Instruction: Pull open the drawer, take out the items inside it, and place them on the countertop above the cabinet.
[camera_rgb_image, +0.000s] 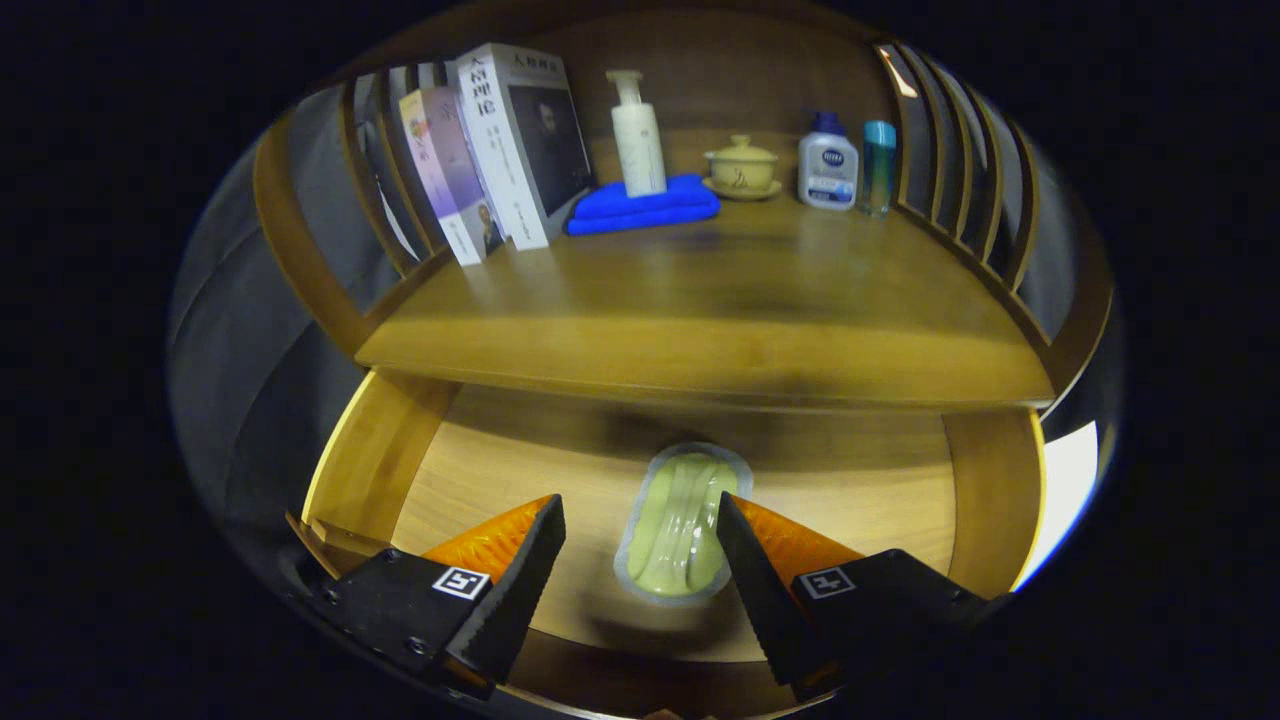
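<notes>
The tool (640, 530) hangs with fingers apart over the open drawer (380, 460), a green packet (680, 525) lying between them; above, the wooden tabletop (700, 300) carries books (500, 150), bottles and a blue cloth (645, 205).

The drawer (420, 470) stands open under the worktop (700, 330), whose front edge overhangs its back part at 12 o'clock. Its floor lies bare around the green packet (682, 520), which sits between the spread fingers of the hand-held gripper (640, 545). The worktop's front half is free. Further back stand books (500, 150) at 11 o'clock, a blue cloth (645, 208) with a pump bottle (638, 135), a lidded cup (741, 166) and two bottles (828, 162) at 1 o'clock. Wooden slats (960, 160) fence both sides.
</notes>
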